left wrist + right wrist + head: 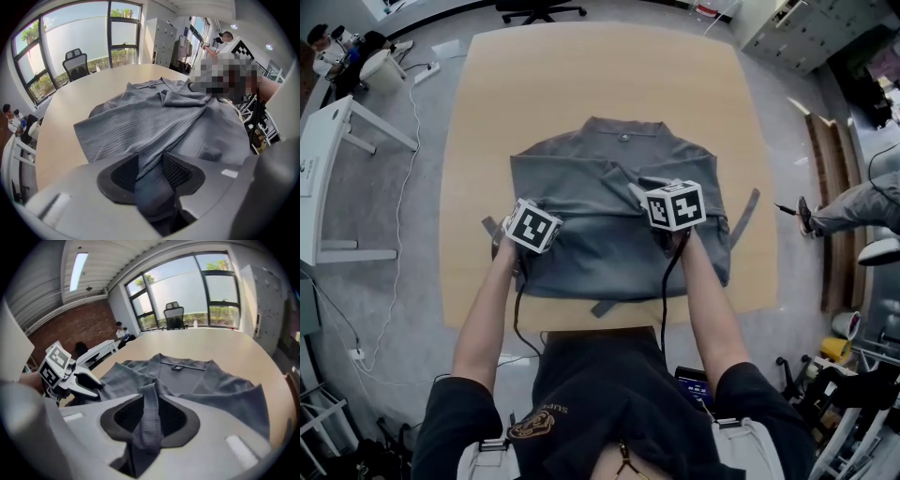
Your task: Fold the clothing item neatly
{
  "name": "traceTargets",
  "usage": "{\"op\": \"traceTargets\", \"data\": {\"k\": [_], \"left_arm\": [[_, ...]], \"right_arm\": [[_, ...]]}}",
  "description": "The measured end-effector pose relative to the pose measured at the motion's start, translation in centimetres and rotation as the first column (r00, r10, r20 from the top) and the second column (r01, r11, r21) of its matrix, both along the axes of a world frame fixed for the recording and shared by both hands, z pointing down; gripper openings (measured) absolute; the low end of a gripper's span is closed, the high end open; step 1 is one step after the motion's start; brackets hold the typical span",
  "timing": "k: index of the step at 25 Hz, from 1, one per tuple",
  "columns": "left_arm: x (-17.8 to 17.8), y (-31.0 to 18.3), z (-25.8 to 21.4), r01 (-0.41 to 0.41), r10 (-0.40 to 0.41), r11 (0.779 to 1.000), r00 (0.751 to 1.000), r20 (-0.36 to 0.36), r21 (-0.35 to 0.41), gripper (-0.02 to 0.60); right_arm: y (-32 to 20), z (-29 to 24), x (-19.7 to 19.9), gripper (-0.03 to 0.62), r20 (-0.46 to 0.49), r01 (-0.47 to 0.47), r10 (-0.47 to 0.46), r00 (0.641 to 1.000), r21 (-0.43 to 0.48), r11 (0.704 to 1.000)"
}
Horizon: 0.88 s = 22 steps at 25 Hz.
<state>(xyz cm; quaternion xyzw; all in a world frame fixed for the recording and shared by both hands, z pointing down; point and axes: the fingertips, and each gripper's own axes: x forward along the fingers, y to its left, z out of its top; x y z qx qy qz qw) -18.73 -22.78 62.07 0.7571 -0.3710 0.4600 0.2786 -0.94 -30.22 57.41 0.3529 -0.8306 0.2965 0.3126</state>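
Note:
A grey collared garment (614, 178) lies spread on the tan table (581, 75), collar on the far side, with part of it folded over the middle. My left gripper (150, 176) is at the garment's near left part, its marker cube (532, 226) above the cloth. A bunched fold of the grey fabric fills the gap between its pads. My right gripper (151, 420) is over the garment's middle right, under its cube (675, 204). A narrow strip of the fabric (151, 404) hangs loose between its jaws, with dark gaps on both sides.
The garment's near hem lies close to the table's front edge (609, 323). A fabric strip (745, 216) trails off to the right. A white desk (328, 169) stands at the left, an office chair (539, 9) beyond the table, and a person's leg (853, 211) at the right.

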Motion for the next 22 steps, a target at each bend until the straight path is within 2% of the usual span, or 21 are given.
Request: {"op": "traceTargets", "data": {"k": [2,4,7,8,10,16,19,22], "left_arm": [[0.1,0.0,-0.4,0.013,-0.013,1.000,1.000,-0.005,0.004,0.168],[0.1,-0.1,-1.0,0.035,-0.035,0.999,0.999,-0.013,0.011,0.164],[0.2,-0.7,-1.9,0.082,-0.080,0.996,0.996,-0.036,0.035,0.163],[0.1,-0.8,-2.1,0.103,-0.101,0.994,0.994,-0.047,0.041,0.160],[0.0,-1.0,-2.5,0.134,-0.131,0.989,0.989,-0.063,0.056,0.153],[-0.6,-0.1,-3.1,0.189,-0.186,0.980,0.981,-0.058,0.064,0.146],[-0.5,0.3,-3.6,0.215,-0.212,0.974,0.976,-0.045,0.073,0.143],[0.4,0.6,-3.8,0.243,-0.240,0.968,0.970,-0.048,0.067,0.143]], "right_arm": [[-0.8,0.8,-1.8,0.088,-0.055,0.096,-0.096,0.994,-0.002,0.995],[-1.5,2.1,-2.7,0.089,-0.110,0.147,-0.147,0.983,-0.016,0.989],[-1.9,3.9,-2.9,0.087,-0.152,0.169,-0.177,0.972,-0.062,0.984],[-1.9,4.1,-2.8,0.066,-0.156,0.167,-0.176,0.972,-0.070,0.984],[-2.0,3.6,-2.7,0.003,-0.144,0.153,-0.160,0.977,-0.057,0.987],[-3.7,-0.7,-0.6,0.003,-0.041,0.061,-0.059,0.997,0.046,0.997],[-3.4,-0.8,-1.0,0.005,0.007,0.139,-0.139,0.990,0.036,0.990],[-2.9,0.5,-2.7,0.032,0.012,0.241,-0.241,0.970,-0.003,0.970]]}}
